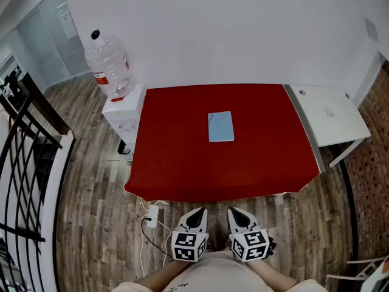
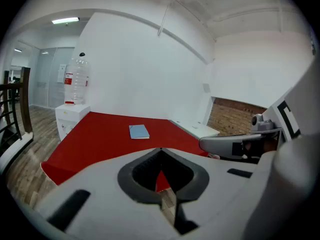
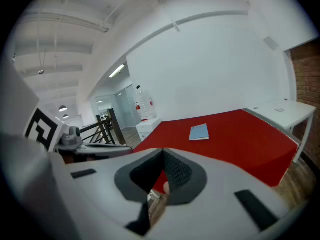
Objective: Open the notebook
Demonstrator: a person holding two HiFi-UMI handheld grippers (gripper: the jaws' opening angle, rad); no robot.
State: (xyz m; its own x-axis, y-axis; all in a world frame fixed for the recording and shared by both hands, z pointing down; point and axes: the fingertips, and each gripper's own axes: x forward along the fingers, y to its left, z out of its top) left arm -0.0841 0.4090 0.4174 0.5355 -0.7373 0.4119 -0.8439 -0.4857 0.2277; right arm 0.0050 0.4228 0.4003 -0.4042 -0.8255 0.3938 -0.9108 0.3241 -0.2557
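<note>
A: Item: thin pale-blue closed notebook (image 1: pixel 220 126). Placement?
B: Flat, mid red-covered desk (image 1: pixel 176 157), 12 o'clock from both tongs, well apart.
A: Tongs?
B: Left tongs (image 1: pixel 196 214), right tongs (image 1: pixel 238 214): tips pressed together, empty, beyond the 6 o'clock edge.
A: Step?
B: Approach, probably. Next: reach forward, part tips, lift cover.
A: Surroundings?
B: Clear plastic water bottle (image 1: pixel 108 66) at 10 o'clock; white side desk (image 1: pixel 328 114) at 3 o'clock. Path unobstructed.

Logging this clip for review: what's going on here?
A person stands at the near edge of the red table, holding the left gripper and the right gripper close to the body. Both have their jaws together and hold nothing. The light blue notebook lies closed in the middle of the table, well ahead of both grippers. Opening it has not begun.
</note>
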